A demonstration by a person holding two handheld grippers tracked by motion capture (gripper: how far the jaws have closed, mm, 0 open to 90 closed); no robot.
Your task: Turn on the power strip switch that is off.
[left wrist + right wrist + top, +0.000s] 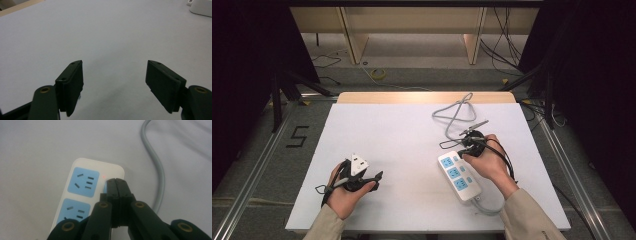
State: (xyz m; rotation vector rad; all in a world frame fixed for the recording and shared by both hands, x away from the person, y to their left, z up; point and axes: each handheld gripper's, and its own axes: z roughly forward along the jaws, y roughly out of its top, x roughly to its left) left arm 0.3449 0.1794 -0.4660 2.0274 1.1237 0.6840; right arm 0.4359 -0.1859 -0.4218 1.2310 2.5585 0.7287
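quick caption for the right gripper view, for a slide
Shut right gripper poised at the switch end of a white power strip, its red light on.

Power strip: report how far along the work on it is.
Looks done: a small red light glows on the power strip, so it seems switched on. In hand: the right gripper, jaws shut, has its tips over the blue switch beside the end socket; whether it presses is unclear. Left: every socket in view is empty, the grey cable lies loose, and the left gripper waits open over bare table.

White plastic power strip (82,192) with pale blue socket panels and a small red light; grey round cable (156,167); black grippers; white tabletop (387,135).
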